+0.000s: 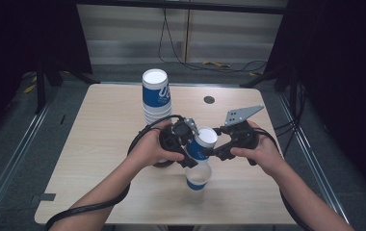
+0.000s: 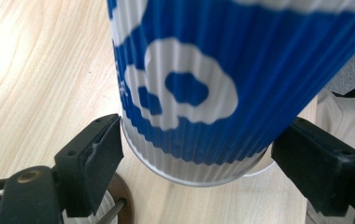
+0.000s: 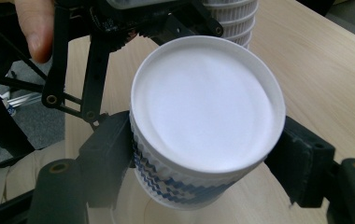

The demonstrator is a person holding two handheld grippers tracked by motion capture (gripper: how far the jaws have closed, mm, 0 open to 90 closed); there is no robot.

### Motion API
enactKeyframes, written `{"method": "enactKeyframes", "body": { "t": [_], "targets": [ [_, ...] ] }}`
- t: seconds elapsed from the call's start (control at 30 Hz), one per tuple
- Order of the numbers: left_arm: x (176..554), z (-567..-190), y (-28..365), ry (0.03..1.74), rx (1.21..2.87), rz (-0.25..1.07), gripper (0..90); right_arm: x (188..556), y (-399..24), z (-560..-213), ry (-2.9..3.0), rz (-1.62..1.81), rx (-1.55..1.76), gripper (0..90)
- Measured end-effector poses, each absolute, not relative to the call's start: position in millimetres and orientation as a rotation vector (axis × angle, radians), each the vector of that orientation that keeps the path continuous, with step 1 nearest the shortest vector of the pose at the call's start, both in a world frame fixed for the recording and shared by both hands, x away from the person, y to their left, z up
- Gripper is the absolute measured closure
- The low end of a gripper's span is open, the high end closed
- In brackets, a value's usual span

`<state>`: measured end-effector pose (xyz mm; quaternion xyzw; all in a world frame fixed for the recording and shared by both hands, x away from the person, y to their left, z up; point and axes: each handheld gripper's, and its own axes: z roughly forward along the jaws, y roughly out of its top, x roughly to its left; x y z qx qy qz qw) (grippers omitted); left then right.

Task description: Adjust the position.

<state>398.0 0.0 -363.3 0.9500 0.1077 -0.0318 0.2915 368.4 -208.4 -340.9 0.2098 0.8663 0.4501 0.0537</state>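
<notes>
White lettering on blue cup (image 2: 222, 79) and cup stack (image 1: 156, 96): unreadable.

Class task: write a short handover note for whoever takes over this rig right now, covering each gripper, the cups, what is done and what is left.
Left gripper: jaws closed on the lower part of the upside-down blue-and-white paper cup.
Right gripper: shut on the same cup near its white base.
Cups: held cup is above the table; upright cup stands just below it; cup stack stands at the far side.
Done: one cup stands separate.
Left, probably: pull the held cup free and set it down.
</notes>
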Motion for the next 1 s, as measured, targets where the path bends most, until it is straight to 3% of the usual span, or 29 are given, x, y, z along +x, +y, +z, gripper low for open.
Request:
{"method": "enactKeyframes", "body": {
  "t": [1.0],
  "targets": [
    [400,-362,4,0.312,2.487,-0.09,17.9,365,-232,-340,2.613,1.334,0.678,26.7]
  ]
}}
